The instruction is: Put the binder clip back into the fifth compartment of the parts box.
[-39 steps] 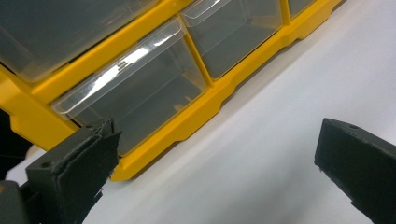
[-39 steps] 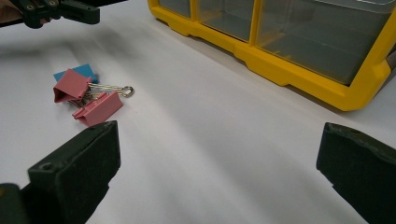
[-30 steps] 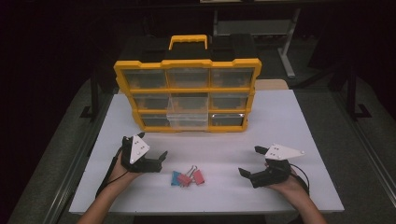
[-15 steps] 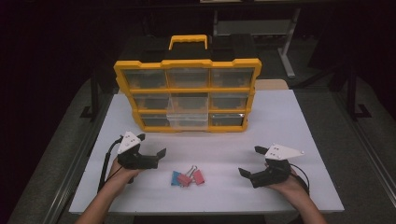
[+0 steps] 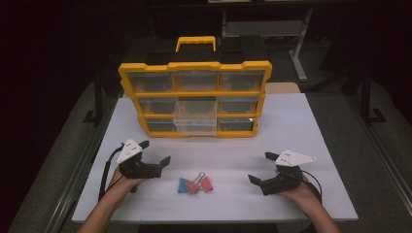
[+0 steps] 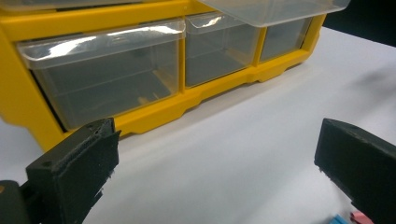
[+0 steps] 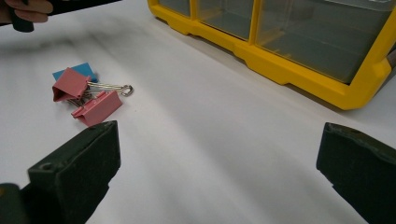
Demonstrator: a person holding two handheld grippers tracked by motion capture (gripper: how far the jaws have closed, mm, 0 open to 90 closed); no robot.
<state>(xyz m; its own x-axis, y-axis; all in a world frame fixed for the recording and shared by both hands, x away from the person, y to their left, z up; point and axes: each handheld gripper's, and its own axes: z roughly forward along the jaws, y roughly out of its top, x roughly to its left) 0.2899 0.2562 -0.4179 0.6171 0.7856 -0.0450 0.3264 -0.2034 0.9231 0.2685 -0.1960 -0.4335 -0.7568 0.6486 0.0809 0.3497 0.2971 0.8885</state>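
Near the front edge of the bench (image 5: pixel 311 121), toward its left corner, the left gripper (image 5: pixel 156 153) is held in a hand just above the white top, its two black jaws standing wide apart with nothing between them. Its own view looks past those jaws at the bottom row of clear drawers in the yellow organizer (image 6: pixel 159 109), with bare bench between.

Toward the front right corner the right gripper (image 5: pixel 261 168) is held low in the other hand, jaws likewise spread wide and empty. Both grippers point inward, toward the middle of the bench.

Between the two, close to the front edge and nearer the left gripper, lies a small heap of binder clips (image 5: pixel 195 185). Two are pink (image 7: pixel 95 108) and one is blue (image 7: pixel 77 71), touching one another, with wire handles sticking out of the pile. Neither gripper touches them.

Farther back, along the rear part of the bench, the organizer stands upright with its drawer fronts facing the person and a yellow handle (image 5: pixel 195 42) on top. One clear drawer (image 5: pixel 195 116) in the middle column is pulled forward out of the frame; the others sit flush.
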